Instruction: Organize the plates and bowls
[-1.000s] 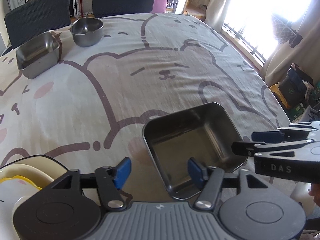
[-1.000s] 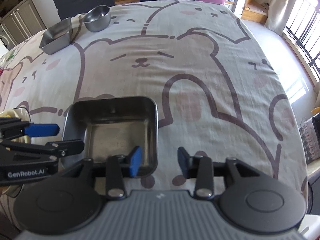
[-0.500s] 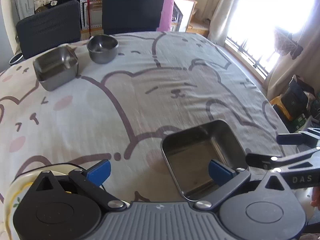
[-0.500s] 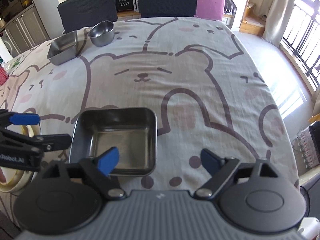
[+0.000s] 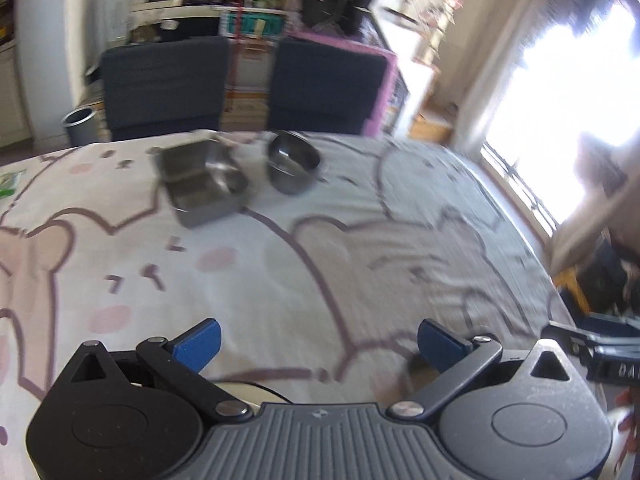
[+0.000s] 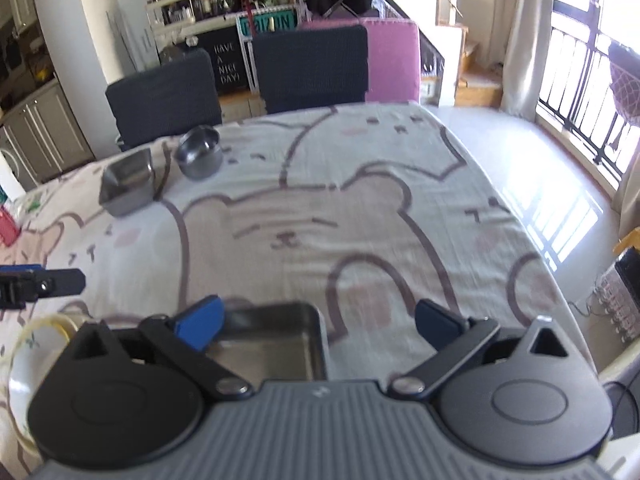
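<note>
Left gripper point(image 5: 318, 342): tilted down toward the table, jaws spread wide; they have just been opening. Nothing between the blue pads point(image 5: 199, 343), only bare tablecloth point(image 5: 304, 264). View blurred.
Left gripper, other view: its fingers enter the right wrist view at the left edge, above the cloth.
Right gripper point(image 6: 320, 324): tilted down, jaws spread wide, just been opening. Holds nothing; pads point(image 6: 200, 322) touch nothing.
Right gripper, other view: seen at the right edge of the left wrist view; white letters on its body partly cut off, "DA" legible at most.
Near square steel tray point(image 6: 276, 346): lies on the cloth below the right gripper, toward its left pad, near table edge. Free of both tools.
Far square steel tray point(image 6: 128, 184): at the far side of the table, upright.
Round steel bowl point(image 6: 199, 157): just beside the far tray, on its right, apart from it.
Cream plate point(image 6: 24, 344): near edge of the table, left of the near tray; only its rim shows.
Tablecloth: pale, brown-outlined bear faces, pink cheeks.
Chairs point(image 6: 312, 68): 2 dark ones at the far edge, a pink one point(image 6: 394, 58) behind.
Writing: black board point(image 6: 226, 64) reads "HAVE A NICE DAY!". Green sign point(image 6: 267, 24) beside it, letters not legible.
</note>
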`<state>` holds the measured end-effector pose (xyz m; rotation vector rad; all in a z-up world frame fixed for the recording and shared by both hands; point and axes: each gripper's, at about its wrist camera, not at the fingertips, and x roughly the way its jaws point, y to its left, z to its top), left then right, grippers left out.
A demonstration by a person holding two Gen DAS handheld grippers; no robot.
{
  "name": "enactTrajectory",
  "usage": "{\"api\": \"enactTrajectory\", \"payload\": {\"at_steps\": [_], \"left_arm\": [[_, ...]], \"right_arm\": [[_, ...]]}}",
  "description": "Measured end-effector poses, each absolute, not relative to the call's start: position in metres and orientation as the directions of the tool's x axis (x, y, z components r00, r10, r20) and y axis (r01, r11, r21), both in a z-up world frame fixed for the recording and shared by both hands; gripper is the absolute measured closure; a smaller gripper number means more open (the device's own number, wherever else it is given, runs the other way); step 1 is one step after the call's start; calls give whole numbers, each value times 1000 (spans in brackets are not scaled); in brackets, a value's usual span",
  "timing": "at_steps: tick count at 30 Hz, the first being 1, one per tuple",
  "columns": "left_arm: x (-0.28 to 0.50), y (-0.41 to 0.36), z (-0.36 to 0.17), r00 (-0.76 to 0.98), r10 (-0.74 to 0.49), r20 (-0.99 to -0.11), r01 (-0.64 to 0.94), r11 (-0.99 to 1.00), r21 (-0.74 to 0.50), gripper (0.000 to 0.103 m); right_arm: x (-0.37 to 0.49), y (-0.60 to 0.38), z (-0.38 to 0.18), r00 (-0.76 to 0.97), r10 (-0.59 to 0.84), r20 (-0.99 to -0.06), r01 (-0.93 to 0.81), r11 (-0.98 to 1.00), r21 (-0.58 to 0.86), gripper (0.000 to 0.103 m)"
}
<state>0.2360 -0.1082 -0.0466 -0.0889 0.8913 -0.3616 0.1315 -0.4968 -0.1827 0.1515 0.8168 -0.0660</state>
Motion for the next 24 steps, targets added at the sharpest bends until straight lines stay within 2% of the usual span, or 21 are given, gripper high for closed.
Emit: {"api": "enactTrajectory", "payload": {"at_steps": [11, 24], "left_arm": [[282, -27, -52, 667, -212, -714, 63, 971, -229, 0], [354, 7, -55, 762, -138, -633, 11, 980, -200, 0]], "right_arm": [[190, -430, -171, 751, 61, -658, 57, 986, 156, 0], [286, -350, -187, 736, 145, -661, 24, 970, 241, 0]]}}
